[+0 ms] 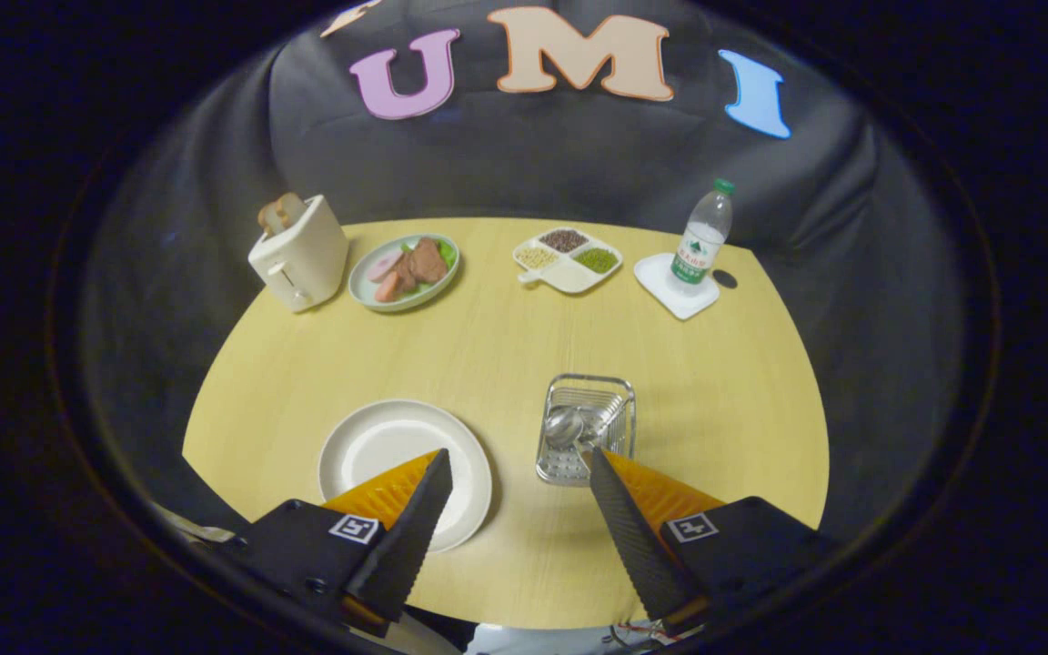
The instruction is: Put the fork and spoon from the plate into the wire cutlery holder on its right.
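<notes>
A round white plate (387, 446) lies on the yellow table, partly under my left finger, with nothing on the part I can see. To its right stands the wire cutlery holder (586, 428), just ahead of my right fingertip. A metal spoon (564, 428) and the tines of a fork (606, 420) rest inside the holder. My gripper (517, 459) hovers above the table's near side, open, with bare tabletop between its fingers.
Along the far side of the table stand a cream toaster (299, 255) with toast, a plate of food (404, 271), a divided dish of beans (568, 259), and a water bottle (702, 238) on a white coaster (675, 289).
</notes>
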